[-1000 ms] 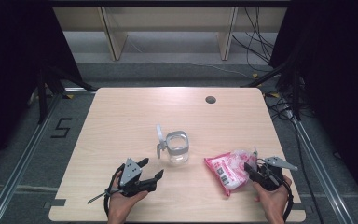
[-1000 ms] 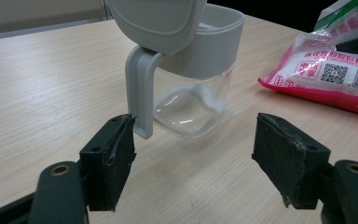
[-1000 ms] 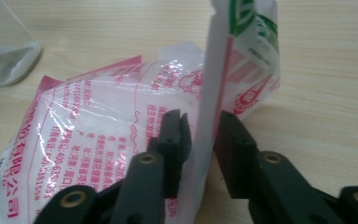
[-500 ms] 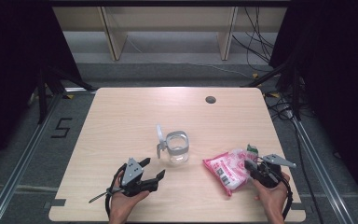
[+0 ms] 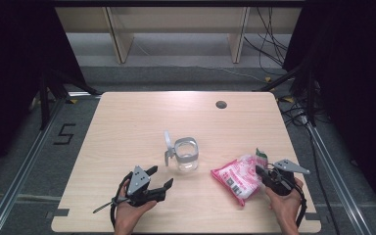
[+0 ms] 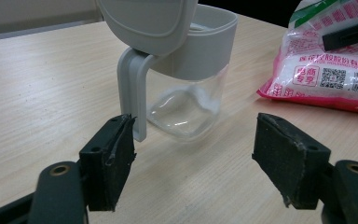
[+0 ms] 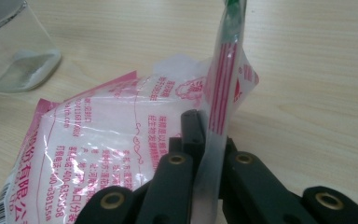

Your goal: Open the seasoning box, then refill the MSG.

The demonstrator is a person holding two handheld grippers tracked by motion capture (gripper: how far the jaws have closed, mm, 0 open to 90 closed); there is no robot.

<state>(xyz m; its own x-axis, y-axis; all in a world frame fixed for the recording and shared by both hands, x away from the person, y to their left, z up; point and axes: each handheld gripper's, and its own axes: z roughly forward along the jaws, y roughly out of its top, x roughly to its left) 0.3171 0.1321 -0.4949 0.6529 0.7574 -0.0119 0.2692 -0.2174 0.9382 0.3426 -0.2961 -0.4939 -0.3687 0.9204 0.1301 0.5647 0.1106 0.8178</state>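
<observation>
Nearest the person, at the front edge of the table (image 5: 127,122), both hands hold their tools low. The right gripper (image 5: 263,175) has just been closing and now stands pinched on the upper seam of the pink bag (image 5: 239,176): in the right gripper view its two black jaws press flat against a thin strip of film that rises between them, the red-striped corner of the pink bag (image 7: 121,154) standing up above them while the filled body of the bag sags to the left of the jaws onto the wood. The left gripper (image 5: 160,182) rests at the front left with its jaws spread wide and nothing between them; in the left gripper view the pads (image 6: 109,163) frame the glass jar (image 6: 186,98), which stands straight ahead of them, the jar's grey handle just beyond the left pad. A little farther in, at mid-table, the glass jar (image 5: 185,154) stands upright with its grey lid (image 5: 168,144) flipped open and standing up on the left side, so its mouth is free. The relation that counts is this: the bag lies to the right of the jar, near it but apart, with its long axis running from the held corner at the right gripper toward the jar, and the right hand is the one that has it, while the left hand is the nearer one to the jar. Any tipping of the bag into the jar would likely mean carrying it leftward and up over that open mouth. Farthest off, a small dark grommet (image 5: 221,104) sits near the table's back edge.
</observation>
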